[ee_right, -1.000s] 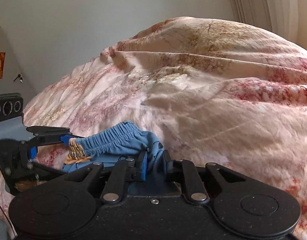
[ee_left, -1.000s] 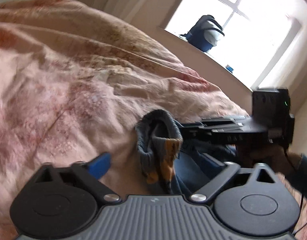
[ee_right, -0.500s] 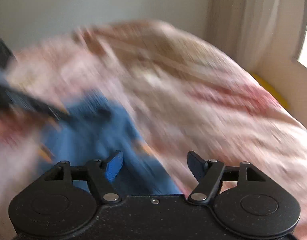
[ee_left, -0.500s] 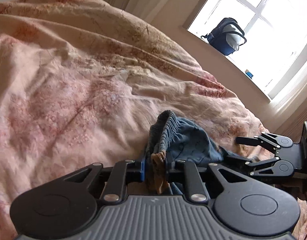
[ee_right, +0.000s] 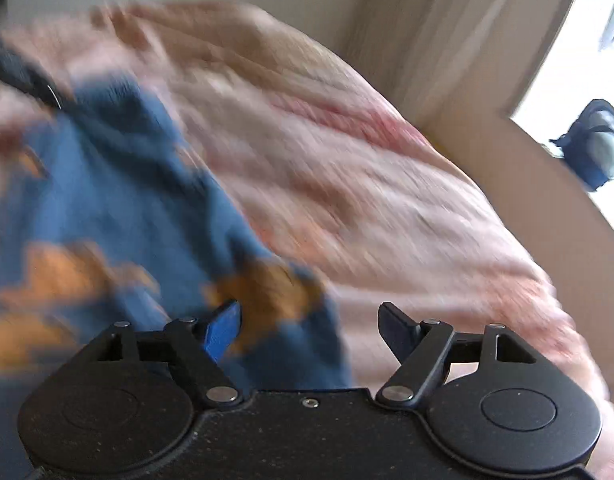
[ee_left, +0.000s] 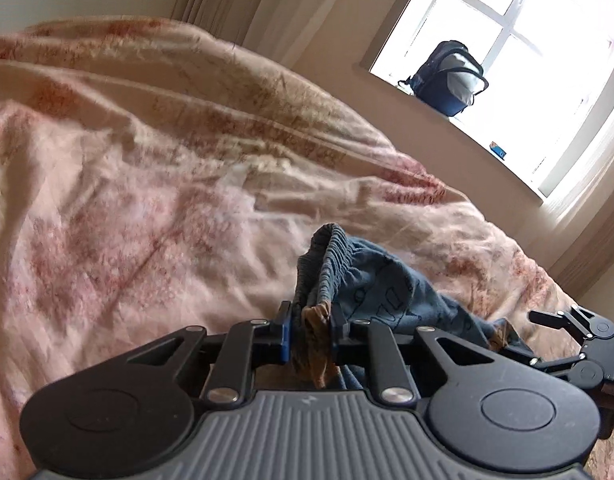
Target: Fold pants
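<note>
Small blue pants with orange patches and an elastic waistband lie on the pink flowered bedspread. My left gripper is shut on the pants' waistband and holds it bunched just above the bed. In the right wrist view the picture is blurred by motion. My right gripper is open and empty, just over the edge of the pants. It also shows open at the right edge of the left wrist view, beside the far end of the pants.
The bedspread fills most of both views, rumpled into ridges. A dark blue bag stands on the windowsill at the back right, with curtains beside the window. A wall runs along the far side of the bed.
My left gripper has closed on the waistband. My right gripper has let go of the pants, opened, and swung away toward the right along the garment.
</note>
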`<state>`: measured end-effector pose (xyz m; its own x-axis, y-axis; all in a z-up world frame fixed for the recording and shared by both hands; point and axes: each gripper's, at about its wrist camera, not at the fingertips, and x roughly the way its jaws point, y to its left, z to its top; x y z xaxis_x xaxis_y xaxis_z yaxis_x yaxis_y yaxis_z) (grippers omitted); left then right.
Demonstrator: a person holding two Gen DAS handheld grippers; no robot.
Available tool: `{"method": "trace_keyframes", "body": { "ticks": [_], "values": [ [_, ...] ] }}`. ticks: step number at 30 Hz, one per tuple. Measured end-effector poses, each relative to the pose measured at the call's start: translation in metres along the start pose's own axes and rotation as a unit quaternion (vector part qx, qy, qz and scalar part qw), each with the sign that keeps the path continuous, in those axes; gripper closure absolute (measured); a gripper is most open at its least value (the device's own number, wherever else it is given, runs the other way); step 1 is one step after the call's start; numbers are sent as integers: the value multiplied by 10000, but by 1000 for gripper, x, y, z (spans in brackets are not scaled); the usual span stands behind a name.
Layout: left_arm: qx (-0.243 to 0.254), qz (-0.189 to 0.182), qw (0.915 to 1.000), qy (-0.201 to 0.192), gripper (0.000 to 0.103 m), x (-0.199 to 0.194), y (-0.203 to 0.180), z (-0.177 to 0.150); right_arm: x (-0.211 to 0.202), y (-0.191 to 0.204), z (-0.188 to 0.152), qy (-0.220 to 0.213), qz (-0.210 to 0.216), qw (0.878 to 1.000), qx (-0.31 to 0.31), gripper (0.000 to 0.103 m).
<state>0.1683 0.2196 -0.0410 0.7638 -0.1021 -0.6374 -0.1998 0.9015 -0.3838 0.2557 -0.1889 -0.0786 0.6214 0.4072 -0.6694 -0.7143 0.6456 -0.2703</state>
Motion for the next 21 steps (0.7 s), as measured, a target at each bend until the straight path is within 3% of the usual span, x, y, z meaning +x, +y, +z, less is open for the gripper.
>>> {"method": "trace_keyframes", "body": {
  "ticks": [3, 6, 9, 13, 15, 18, 20, 21],
  "values": [
    [306, -155, 9990, -302, 85, -17, -22, 5, -20, -30, -12, -345, -315, 9920, 1171, 21],
    [1060, -523, 9911, -606, 85, -38, -62, 7, -61, -45, -33, -784, -475, 9789, 1828, 13],
    [2110, -1044, 9684, -821, 85, -58, -118, -2, -106, -49, -52, -1149, -518, 9621, 2416, 7],
    [3160, -1582, 9333, -640, 84, -62, -191, -31, -160, -48, -80, -1478, -434, 9327, 3260, 2],
    [3571, -1616, 9189, -436, 83, -53, -224, -54, -182, -44, -93, -1537, -583, 9195, 3570, 1],
    [4246, -1596, 8910, -189, 82, -35, -271, -98, -215, -40, -117, -1403, -1106, 9012, 3949, 1],
    [4589, -1554, 8747, 83, 73, -22, -292, -128, -226, -40, -132, -1321, -1314, 8858, 4251, 1],
    [4751, -1564, 8656, 225, 62, -15, -299, -141, -231, -39, -142, -1301, -1352, 8761, 4441, 1]
  ]
}}
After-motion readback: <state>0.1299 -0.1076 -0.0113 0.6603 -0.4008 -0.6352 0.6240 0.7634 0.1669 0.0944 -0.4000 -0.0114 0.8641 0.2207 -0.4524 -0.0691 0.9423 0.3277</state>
